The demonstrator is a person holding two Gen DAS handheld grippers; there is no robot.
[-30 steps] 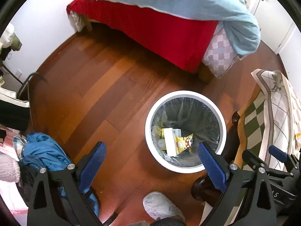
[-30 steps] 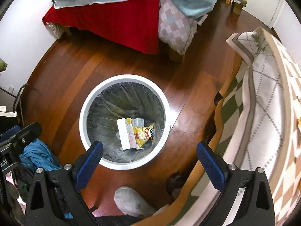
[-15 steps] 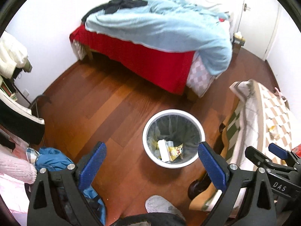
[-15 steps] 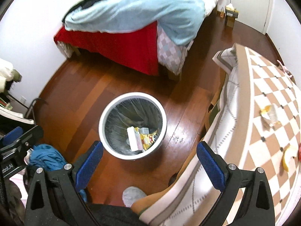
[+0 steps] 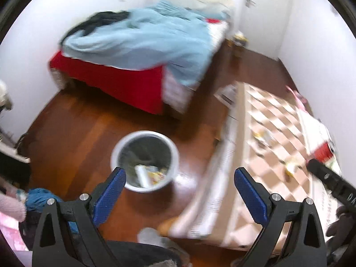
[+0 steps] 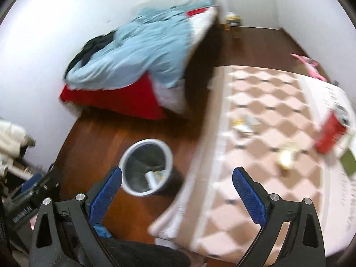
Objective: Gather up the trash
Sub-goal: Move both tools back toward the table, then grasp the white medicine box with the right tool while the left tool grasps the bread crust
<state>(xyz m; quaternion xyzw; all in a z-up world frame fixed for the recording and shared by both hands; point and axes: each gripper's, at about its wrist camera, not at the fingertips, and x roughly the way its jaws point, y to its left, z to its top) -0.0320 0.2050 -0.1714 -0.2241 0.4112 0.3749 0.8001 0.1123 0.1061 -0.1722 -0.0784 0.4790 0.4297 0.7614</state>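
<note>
On the dark wooden floor, left of centre, stands a round white waste bin with a clear plastic liner, between the red-skirted bed under a pale blue quilt at the far side and the worktop draped in a pink-and-cream checked cloth on the right. Bin contents: a white rectangular carton and a yellow printed wrapper lying against it at the near side of the bottom; the rest of the liner appears bare. Task state, as judged: partly done, since some trash is binned while several pieces remain on the worktop, namely a crumpled whitish scrap toward the far side and a small yellowish lump nearer the right edge, well apart from each other. Blur hides what they are. A red-and-white box sits at the right edge; whether it is trash cannot be told. Left gripper and right gripper: both spread wide, holding nothing.
</note>
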